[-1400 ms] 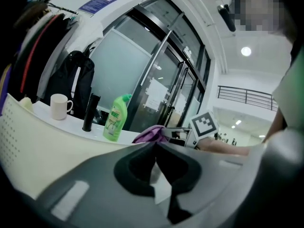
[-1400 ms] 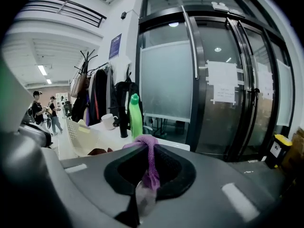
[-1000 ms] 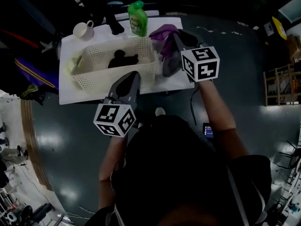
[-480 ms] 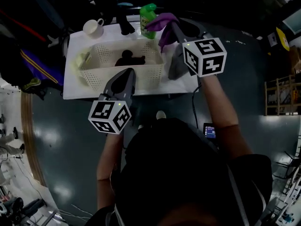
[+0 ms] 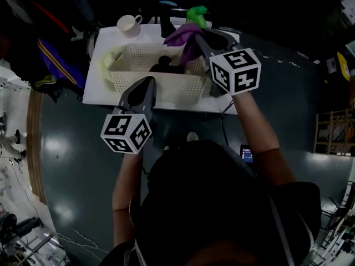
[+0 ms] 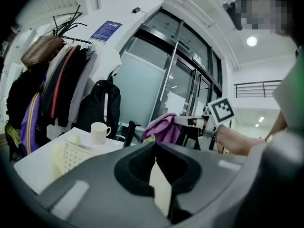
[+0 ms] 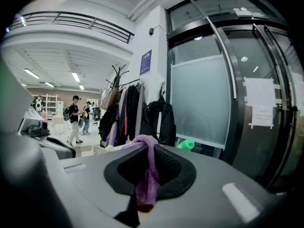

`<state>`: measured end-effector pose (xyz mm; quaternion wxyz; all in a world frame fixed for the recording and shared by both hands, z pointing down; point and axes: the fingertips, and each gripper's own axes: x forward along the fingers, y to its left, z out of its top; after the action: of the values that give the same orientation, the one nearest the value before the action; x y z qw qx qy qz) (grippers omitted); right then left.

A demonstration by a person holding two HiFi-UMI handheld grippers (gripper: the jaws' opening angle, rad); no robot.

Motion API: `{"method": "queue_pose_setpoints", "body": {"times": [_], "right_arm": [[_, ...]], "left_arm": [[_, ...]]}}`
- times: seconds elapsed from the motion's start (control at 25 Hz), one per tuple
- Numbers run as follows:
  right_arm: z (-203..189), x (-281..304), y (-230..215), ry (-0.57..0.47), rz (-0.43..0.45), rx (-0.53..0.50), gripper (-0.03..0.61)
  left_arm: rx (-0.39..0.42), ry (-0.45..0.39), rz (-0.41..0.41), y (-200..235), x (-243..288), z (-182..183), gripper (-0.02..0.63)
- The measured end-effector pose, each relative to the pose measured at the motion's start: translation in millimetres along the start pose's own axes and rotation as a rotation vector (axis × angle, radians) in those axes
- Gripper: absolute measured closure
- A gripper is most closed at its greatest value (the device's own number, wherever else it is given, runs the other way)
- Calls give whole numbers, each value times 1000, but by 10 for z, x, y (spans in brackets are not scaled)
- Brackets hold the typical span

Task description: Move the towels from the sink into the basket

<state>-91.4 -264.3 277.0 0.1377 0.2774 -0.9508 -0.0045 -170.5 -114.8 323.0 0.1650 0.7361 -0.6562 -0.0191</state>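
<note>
My right gripper (image 5: 195, 35) is shut on a purple towel (image 5: 186, 37), which hangs above the far right corner of the white basket (image 5: 166, 86). In the right gripper view the purple towel (image 7: 149, 175) is pinched between the jaws of the right gripper (image 7: 147, 152). A dark towel (image 5: 165, 65) lies inside the basket. By the basket's near wall my left gripper (image 5: 148, 82) is shut and holds nothing. The left gripper view shows the left gripper (image 6: 155, 161) with its jaws together, and beyond it the purple towel (image 6: 164, 127) and the basket (image 6: 73, 155). The sink is hidden behind my right gripper.
A white mug (image 5: 128, 24), a dark tap (image 5: 167, 25) and a green bottle (image 5: 197, 13) stand at the table's far edge. A pale yellow thing (image 5: 106, 63) lies against the basket's left end. Coats (image 6: 52, 89) hang on a rack left of the white table (image 5: 97, 90).
My right gripper has lifted the purple towel from beside the basket's right end to above its far right corner. My left gripper has stayed shut by the near wall and drifted a little left.
</note>
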Motion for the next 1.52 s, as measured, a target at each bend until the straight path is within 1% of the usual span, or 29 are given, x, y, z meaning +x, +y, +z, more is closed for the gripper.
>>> {"method": "queue_pose_setpoints", "body": {"times": [0.16,0.28,0.56,0.92,0.96,1.04,1.08,1.16,1.36,1.52], "right_arm": [[-170,106,201,45,52,2,541],[-276,146,292,78,78,2,537],[-515,165,418,174,130,1,531],[-718,116,448,241,166,-17,522],[-727,106,455,243,171,-17,509],[-735,80,474,240,188,-14,462],[-739,67,477,238,192,-11,461],[-750,37,447,232,181,-6,463],[-790,-33,259,209,117,33,472],[-852,-121,91,203,66,58,474]], "left_arm": [[-5,-2,39,102,-99,-9,607],[-16,5,51,137,-125,-61,607],[-26,22,56,139,-130,-125,608],[-25,36,41,84,-46,-166,607],[-26,39,38,70,-37,-175,607],[-25,44,32,43,-22,-195,607],[-25,45,29,30,-17,-203,607],[-24,46,24,2,-8,-217,607],[-27,58,3,-53,57,-261,607],[-29,76,-29,-140,145,-320,608]]}}
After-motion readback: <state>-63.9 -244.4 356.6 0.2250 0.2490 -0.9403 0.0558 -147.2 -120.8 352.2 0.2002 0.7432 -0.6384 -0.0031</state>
